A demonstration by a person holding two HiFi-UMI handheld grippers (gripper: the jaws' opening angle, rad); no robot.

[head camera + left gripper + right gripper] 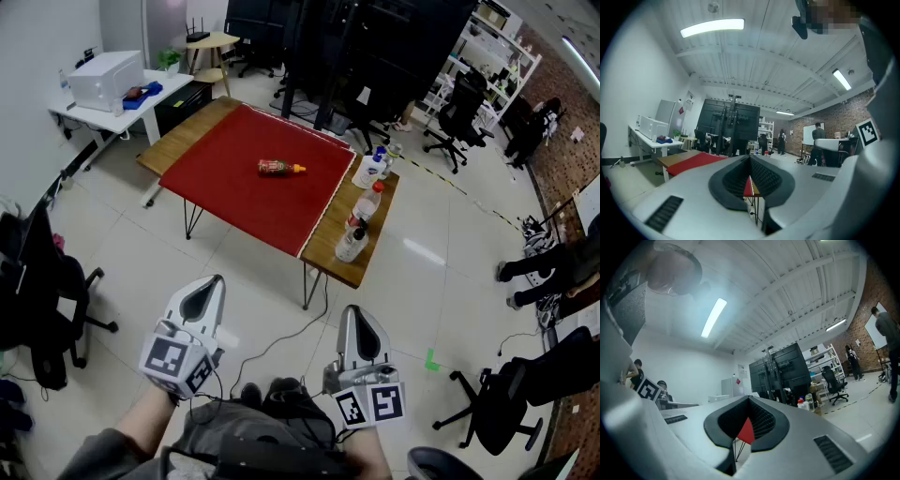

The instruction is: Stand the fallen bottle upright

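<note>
The fallen bottle (281, 168), with a red label and a yellow cap, lies on its side near the middle of the red cloth on the wooden table (178, 141), cap to the right. Both grippers hang over the floor well short of the table, far from the bottle. My left gripper (211, 284) is shut and empty. My right gripper (352, 316) is also shut with nothing in it. In the left gripper view the jaws (750, 176) meet, and the red cloth (693, 161) shows beyond them. The right gripper view shows the same closed jaws (749, 414). Neither gripper view shows the bottle.
Several upright bottles (367, 202) and a white jug (372, 169) stand on the bare wooden strip at the table's right edge. A white desk with a printer (105, 80) is at far left. Office chairs (47, 291) stand left and right, and a cable (281, 337) crosses the floor.
</note>
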